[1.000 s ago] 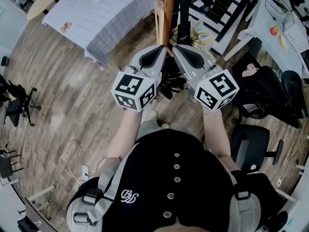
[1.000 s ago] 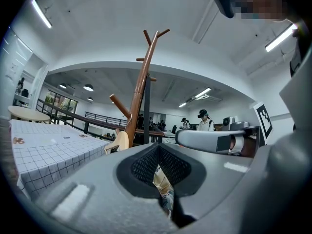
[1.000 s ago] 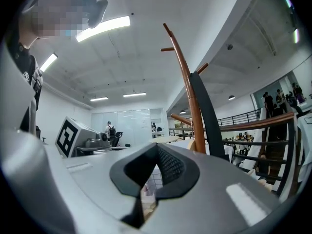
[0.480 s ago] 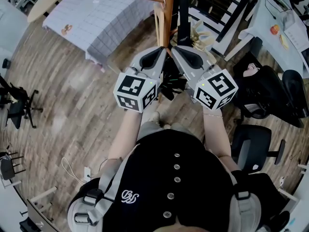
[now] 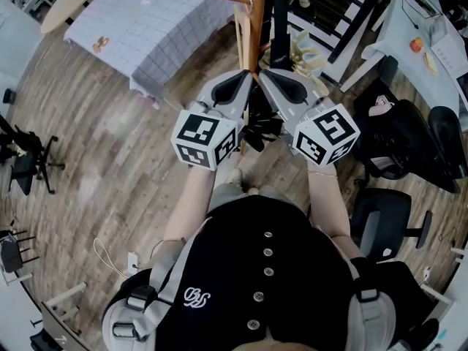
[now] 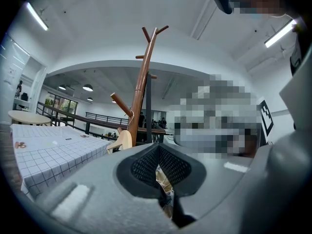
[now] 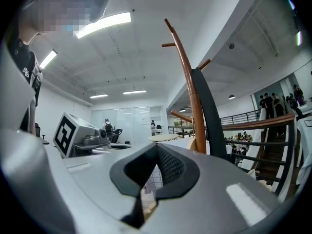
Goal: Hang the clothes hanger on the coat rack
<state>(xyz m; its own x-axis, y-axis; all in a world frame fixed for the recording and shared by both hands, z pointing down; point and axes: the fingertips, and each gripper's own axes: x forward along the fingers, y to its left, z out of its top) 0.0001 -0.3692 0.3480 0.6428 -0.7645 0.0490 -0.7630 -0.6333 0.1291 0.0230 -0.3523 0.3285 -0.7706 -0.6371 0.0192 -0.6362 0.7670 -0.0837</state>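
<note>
You're standing on a wood-plank floor (image 5: 110, 159). Take the surface with the checked cloth (image 5: 146, 20) as your mark. A round pale table (image 5: 69, 2) sits just beyond its far left corner. A black stand (image 5: 29, 156) is well to its left and nearer to you. Well off to its right are a white desk (image 5: 428, 42) and, closer to you, a black office chair (image 5: 384, 225). A black railing (image 7: 253, 126) runs behind it. Above it, the white ceiling (image 7: 146, 57) carries lit strip lights (image 7: 105, 23), and a glass partition (image 7: 126, 121) closes the far wall.
</note>
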